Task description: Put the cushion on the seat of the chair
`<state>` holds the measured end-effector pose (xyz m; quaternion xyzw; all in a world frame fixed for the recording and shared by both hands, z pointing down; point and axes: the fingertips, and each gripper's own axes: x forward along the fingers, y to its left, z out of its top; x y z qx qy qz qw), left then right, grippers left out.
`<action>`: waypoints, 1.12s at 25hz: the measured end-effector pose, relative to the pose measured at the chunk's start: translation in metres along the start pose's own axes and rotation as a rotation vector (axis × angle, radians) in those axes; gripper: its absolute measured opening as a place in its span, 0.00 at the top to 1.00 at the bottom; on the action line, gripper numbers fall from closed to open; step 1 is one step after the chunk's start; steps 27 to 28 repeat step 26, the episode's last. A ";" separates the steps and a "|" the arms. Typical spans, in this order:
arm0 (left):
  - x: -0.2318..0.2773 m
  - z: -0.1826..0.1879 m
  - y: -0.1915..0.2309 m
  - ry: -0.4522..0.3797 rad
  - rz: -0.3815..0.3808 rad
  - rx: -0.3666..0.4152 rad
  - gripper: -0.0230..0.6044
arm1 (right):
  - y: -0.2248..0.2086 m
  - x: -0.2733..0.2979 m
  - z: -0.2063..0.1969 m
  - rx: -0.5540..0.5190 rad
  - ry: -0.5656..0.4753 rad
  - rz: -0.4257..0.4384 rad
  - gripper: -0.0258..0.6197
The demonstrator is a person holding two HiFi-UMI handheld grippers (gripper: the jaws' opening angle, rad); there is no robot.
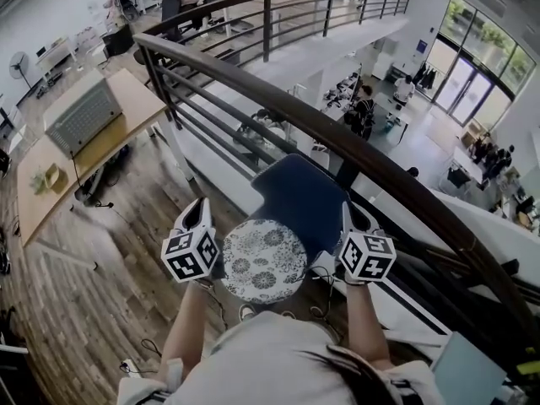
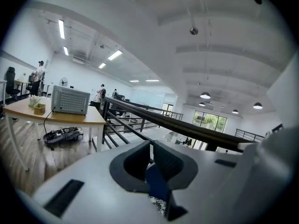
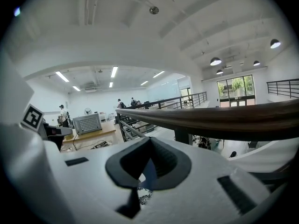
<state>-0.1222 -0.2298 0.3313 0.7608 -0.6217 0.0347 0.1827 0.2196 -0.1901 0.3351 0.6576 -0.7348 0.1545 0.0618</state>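
A round cushion (image 1: pixel 263 260) with a white-and-dark flower print hangs in front of me, held between both grippers. Behind it stands the blue chair (image 1: pixel 299 194), close against the railing. My left gripper (image 1: pixel 202 219) is at the cushion's left rim and my right gripper (image 1: pixel 348 223) at its right rim. In the left gripper view the left gripper (image 2: pixel 152 168) is shut on a fold of blue and printed cushion (image 2: pixel 157 186) fabric. The right gripper (image 3: pixel 147 169) likewise pinches the cushion (image 3: pixel 148 174). The fingertips are hidden in the head view.
A dark curved handrail (image 1: pixel 337 133) with metal bars runs just beyond the chair, with a drop to a lower floor behind it. At the left stands a wooden table (image 1: pixel 126 99) carrying a grey perforated box (image 1: pixel 82 116). Cables lie on the wooden floor (image 1: pixel 101 197).
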 end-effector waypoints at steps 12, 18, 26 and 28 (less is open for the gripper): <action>-0.003 -0.008 0.001 0.027 -0.008 -0.015 0.93 | 0.001 -0.012 -0.009 -0.026 0.025 -0.030 0.96; -0.008 -0.012 -0.002 0.036 -0.011 -0.017 0.93 | 0.002 -0.017 -0.010 -0.037 0.026 -0.033 0.96; -0.018 -0.015 -0.004 0.046 -0.009 -0.018 0.93 | 0.004 -0.028 -0.011 -0.034 0.031 -0.031 0.96; -0.018 -0.015 -0.004 0.046 -0.009 -0.018 0.93 | 0.004 -0.028 -0.011 -0.034 0.031 -0.031 0.96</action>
